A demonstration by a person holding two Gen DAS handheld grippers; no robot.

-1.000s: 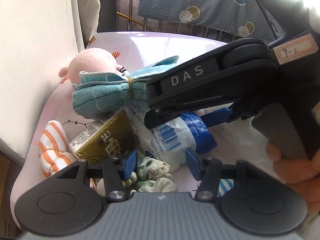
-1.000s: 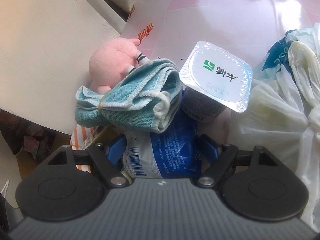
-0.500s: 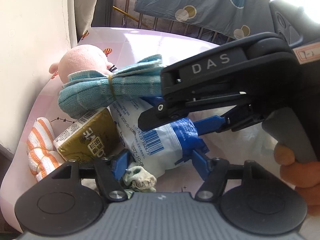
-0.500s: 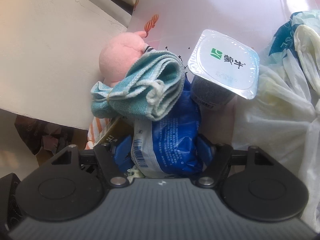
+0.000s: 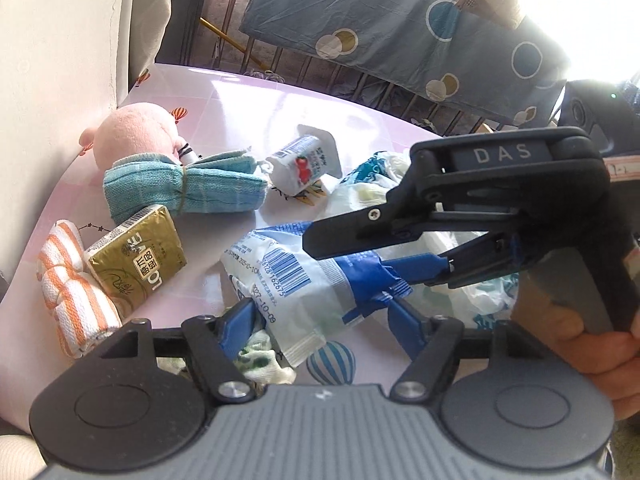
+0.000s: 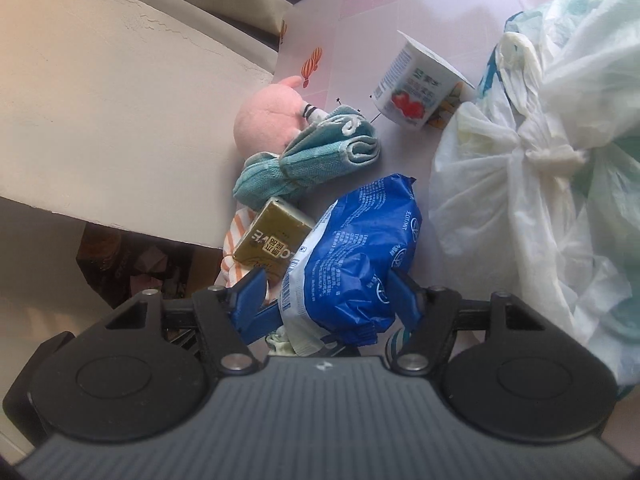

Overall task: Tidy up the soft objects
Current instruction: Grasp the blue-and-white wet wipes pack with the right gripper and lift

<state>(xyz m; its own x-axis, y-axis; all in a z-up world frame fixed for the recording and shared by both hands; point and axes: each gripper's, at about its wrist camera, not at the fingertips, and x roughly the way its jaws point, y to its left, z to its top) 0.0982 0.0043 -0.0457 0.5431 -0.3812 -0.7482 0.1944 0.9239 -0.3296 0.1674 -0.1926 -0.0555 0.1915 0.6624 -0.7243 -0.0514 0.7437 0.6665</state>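
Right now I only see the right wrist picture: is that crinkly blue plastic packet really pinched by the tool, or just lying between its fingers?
Observer: Pinched; the left wrist view shows the right tool closed on the blue-and-white plastic packet at its blue end.
Operator: What's on its far side?
Observer: A white face with a black barcode.
Operator: And beyond the table?
Observer: A blue-grey cloth with coloured circles hangs over a railing.

Blue-and-white soft packet (image 6: 356,256), crumpled, lifted above teal rolled towel (image 5: 188,196).

Blue packet (image 6: 352,256) now off towel (image 6: 308,160).
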